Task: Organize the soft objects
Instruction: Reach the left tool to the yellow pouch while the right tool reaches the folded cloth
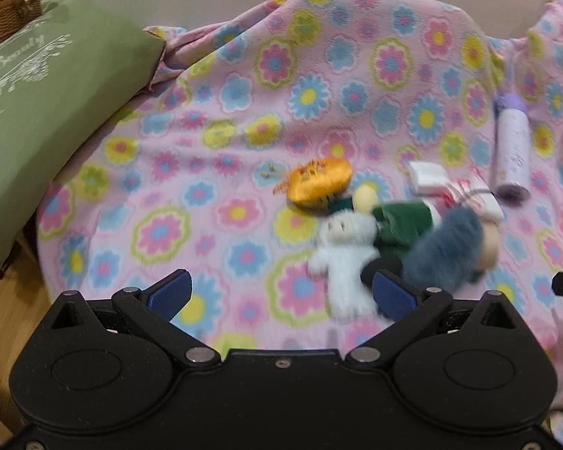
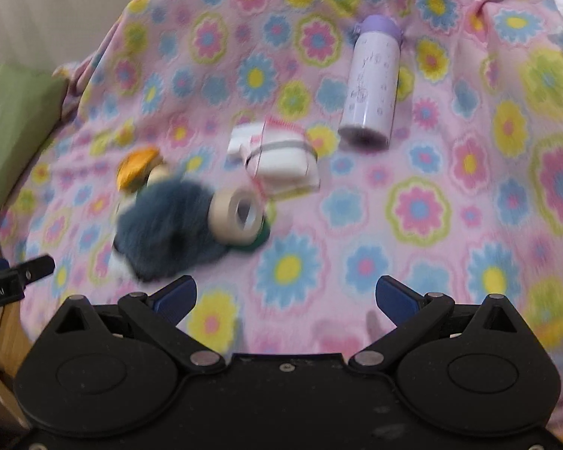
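Soft toys (image 1: 394, 240) lie heaped just ahead of my left gripper (image 1: 281, 292), beyond its right-hand finger; I judge nothing sorted yet. Both it and my right gripper (image 2: 285, 296) have fingers spread, holding nothing.

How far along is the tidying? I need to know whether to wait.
Nothing looks sorted yet. Both the left gripper and right gripper are open and empty. The white plush, blue fluffy toy and orange cushion lie heaped on the floral blanket.
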`<state>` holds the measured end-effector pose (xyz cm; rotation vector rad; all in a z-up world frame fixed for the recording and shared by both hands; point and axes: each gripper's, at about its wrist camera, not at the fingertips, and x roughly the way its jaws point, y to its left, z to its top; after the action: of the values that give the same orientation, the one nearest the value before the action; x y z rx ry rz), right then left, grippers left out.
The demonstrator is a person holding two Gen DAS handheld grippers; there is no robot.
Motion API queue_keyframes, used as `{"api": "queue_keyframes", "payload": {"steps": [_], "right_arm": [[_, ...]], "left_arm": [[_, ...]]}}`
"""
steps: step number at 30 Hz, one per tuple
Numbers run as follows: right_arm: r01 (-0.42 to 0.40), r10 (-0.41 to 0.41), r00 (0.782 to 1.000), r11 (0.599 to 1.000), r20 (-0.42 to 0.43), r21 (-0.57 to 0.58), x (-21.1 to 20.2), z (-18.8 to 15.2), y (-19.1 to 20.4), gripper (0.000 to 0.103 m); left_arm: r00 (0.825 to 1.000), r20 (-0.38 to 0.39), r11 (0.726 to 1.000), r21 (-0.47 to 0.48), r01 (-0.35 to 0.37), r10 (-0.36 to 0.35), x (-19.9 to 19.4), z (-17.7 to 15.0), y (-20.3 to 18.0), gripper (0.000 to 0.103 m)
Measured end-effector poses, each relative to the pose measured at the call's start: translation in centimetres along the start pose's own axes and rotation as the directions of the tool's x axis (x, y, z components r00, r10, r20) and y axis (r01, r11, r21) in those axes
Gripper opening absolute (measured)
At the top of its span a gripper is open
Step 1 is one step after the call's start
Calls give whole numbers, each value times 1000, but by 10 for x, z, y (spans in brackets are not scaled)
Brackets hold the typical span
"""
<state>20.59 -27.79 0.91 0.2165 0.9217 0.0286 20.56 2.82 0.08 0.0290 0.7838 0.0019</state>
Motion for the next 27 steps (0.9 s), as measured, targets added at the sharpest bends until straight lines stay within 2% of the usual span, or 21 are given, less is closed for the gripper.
{"api": "queue_keyframes", "payload": {"steps": [6, 12, 18, 27], "right_arm": [[16, -17, 997, 1000, 74, 23, 39, 35, -6, 102], [25, -23, 993, 999, 113, -23, 76, 59, 1, 102], [16, -10, 995, 998, 102, -56, 110, 68, 8, 102], [79, -70, 995, 989, 77, -122, 154, 65, 15, 102]], "left_arm": [[999, 41, 1000, 2, 0, 0, 37, 29, -2, 99], [998, 49, 999, -14, 33, -32, 68, 56, -3, 99], [997, 57, 999, -15, 51, -50, 93, 74, -11, 99], [999, 6, 999, 6, 48, -48, 138, 79, -24, 99]]}}
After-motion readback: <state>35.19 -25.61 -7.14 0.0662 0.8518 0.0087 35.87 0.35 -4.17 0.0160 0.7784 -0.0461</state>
